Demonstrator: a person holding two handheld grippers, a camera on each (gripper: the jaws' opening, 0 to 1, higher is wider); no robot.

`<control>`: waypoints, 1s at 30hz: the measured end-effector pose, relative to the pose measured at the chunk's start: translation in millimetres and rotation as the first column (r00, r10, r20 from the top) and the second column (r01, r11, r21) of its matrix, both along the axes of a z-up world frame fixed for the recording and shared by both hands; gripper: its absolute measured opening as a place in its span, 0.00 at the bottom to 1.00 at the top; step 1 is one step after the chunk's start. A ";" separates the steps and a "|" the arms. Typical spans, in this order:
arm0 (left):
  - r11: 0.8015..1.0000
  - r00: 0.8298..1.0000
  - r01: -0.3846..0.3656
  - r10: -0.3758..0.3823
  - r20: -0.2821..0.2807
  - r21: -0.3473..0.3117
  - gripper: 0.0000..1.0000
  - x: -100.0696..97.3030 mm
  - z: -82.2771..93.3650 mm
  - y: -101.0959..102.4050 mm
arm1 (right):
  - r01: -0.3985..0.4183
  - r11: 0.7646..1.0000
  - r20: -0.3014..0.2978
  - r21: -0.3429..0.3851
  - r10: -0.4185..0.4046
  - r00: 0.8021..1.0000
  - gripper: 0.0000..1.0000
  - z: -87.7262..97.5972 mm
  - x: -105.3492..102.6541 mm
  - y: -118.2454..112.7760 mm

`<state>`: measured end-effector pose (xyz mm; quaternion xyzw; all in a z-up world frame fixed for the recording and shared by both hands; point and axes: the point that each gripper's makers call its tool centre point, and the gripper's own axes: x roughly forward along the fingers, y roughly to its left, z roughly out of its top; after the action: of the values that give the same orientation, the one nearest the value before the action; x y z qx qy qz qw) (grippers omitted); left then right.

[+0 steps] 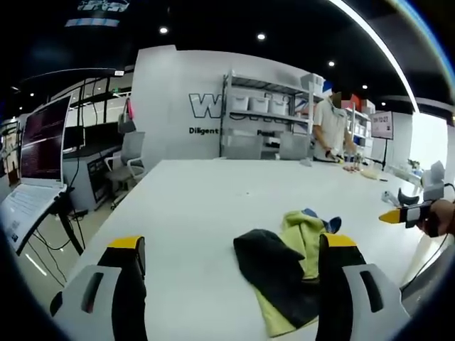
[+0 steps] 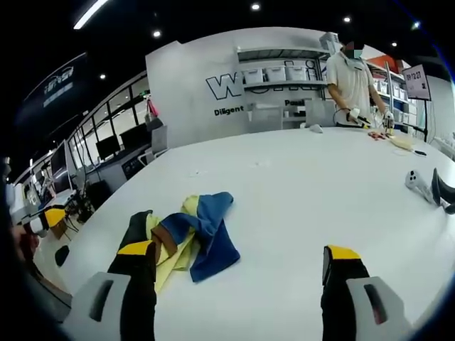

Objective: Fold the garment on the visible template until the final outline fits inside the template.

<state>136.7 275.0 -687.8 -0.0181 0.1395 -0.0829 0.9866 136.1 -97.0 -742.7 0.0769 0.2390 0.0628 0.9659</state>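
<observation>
1. Two grippers hang over a wide white tabletop [image 1: 192, 206], neither one holding anything.
2. In the left gripper view, the left gripper [image 1: 231, 277] has its jaws spread wide, yellow-tipped and empty; the crumpled garment [image 1: 288, 266] lies between them, closer to the right jaw, near the tabletop's near edge.
3. That garment shows a black part in front, pale yellow under and behind it, and a bit of blue at the back.
4. In the right gripper view, the right gripper [image 2: 238, 273] is likewise agape and empty, with the same garment [image 2: 188, 238] bunched just beside its left jaw, blue and yellow folds with a brown patch and a black part.
5. The other gripper's yellow tip [image 1: 398, 215] enters the left gripper view from the right, over the tabletop's right edge, held by a hand [image 1: 442, 217].
6. A person in a white shirt [image 2: 353, 78] stands at the far edge of the tabletop, with small items lying by that edge.
7. Behind stand shelves with bins [image 1: 263, 106] and a wall with lettering [image 2: 227, 89]; a laptop [image 1: 32, 170] sits off the left side.
</observation>
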 end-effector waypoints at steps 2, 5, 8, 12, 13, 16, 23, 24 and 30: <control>1.000 1.000 0.014 -0.014 -0.003 0.001 0.94 0.1 0.3 -2.7 | -0.006 1.000 0.004 0.002 0.006 1.000 0.96 1.0 0.5 1.3; 0.999 0.999 0.033 -0.033 -0.004 0.015 0.95 -0.3 1.5 -6.8 | -0.025 1.000 0.006 -0.002 0.025 1.000 0.96 3.0 1.2 5.0; 0.989 0.992 0.124 -0.122 -0.025 0.079 0.86 -2.3 1.2 -19.0 | -0.067 0.998 0.008 -0.002 0.067 0.998 0.96 4.9 2.7 13.0; 0.964 0.976 0.220 -0.217 -0.034 0.152 0.91 -2.6 0.4 -33.8 | -0.144 0.989 0.014 -0.023 0.145 0.989 0.95 8.4 5.3 26.7; 0.956 0.969 0.246 -0.245 -0.025 0.162 0.89 -2.7 1.8 -38.7 | -0.165 0.986 0.015 -0.031 0.166 0.986 0.95 9.5 5.9 30.2; 0.936 0.956 0.292 -0.292 -0.028 0.195 0.90 -2.3 3.2 -50.0 | -0.182 0.983 0.020 -0.033 0.183 0.983 0.95 11.7 7.9 33.7; 0.875 0.920 0.388 -0.389 -0.057 0.288 0.88 0.2 -2.2 -64.9 | -0.215 0.976 0.101 -0.033 0.217 0.971 0.94 29.6 17.0 39.9; 0.860 0.903 0.420 -0.428 -0.038 0.291 0.88 0.3 0.4 -71.3 | -0.222 0.974 0.100 -0.036 0.225 0.969 0.94 29.9 18.5 40.5; 0.789 0.856 0.504 -0.511 -0.080 0.352 0.83 -3.1 -8.7 -85.3 | -0.293 0.953 0.060 -0.074 0.298 0.953 0.91 25.2 23.7 49.8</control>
<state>133.5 189.7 -696.5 0.2021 0.1426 -0.3177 0.9154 159.8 -47.2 -717.5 0.0070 0.2156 0.2017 0.9554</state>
